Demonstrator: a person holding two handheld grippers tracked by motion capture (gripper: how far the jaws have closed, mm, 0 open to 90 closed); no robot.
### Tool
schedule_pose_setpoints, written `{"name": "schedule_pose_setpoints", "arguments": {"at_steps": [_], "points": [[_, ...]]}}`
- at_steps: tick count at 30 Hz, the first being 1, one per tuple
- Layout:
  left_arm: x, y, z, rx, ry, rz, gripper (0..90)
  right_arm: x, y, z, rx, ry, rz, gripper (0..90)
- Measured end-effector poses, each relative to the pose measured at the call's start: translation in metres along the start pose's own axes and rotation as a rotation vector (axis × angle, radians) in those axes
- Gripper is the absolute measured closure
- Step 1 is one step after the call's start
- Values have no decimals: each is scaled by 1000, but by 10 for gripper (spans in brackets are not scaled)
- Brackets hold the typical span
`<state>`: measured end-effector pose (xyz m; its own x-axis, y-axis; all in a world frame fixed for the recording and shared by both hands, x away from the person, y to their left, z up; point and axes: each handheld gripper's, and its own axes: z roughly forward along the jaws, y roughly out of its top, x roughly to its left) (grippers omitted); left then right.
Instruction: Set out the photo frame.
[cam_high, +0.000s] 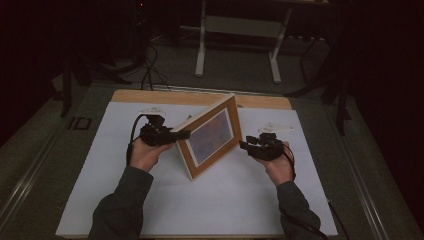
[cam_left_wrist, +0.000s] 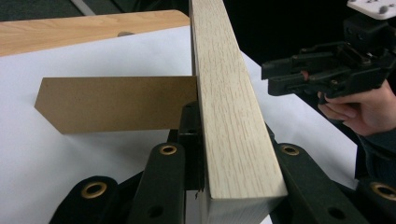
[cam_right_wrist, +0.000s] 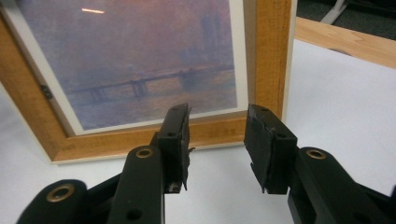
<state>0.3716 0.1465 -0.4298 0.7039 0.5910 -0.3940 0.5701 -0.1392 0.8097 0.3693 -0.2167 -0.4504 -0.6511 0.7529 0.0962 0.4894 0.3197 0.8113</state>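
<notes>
Picture frame (cam_high: 210, 136) stands tilted mid-bench (cam_high: 240, 200), left hand-held gripper (cam_high: 172, 135) clamped on its edge. Right hand-held gripper (cam_right_wrist: 217, 140) jaws apart, just beside it. Left gripper view reveals brown back stand (cam_left_wrist: 116, 102); right gripper view, bridge painting (cam_right_wrist: 140, 60).

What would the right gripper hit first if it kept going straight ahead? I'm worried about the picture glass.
Probably the lower rail of the wooden picture frame, just below the glass; the right gripper stands open, aimed there, though depth is unclear.

A wooden table (cam_high: 260, 101) is carrying a white sheet (cam_high: 235, 195) that is covering almost all its top. A framed picture (cam_high: 212, 136) is standing tilted on this sheet, its brown back stand (cam_left_wrist: 112, 102) resting there too.
</notes>
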Motion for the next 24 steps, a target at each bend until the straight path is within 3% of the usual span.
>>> {"name": "schedule_pose_setpoints", "arguments": {"at_steps": [24], "points": [[8, 3, 0, 13, -60, 45, 754, -15, 15, 10, 27, -21, -7, 521]]}}
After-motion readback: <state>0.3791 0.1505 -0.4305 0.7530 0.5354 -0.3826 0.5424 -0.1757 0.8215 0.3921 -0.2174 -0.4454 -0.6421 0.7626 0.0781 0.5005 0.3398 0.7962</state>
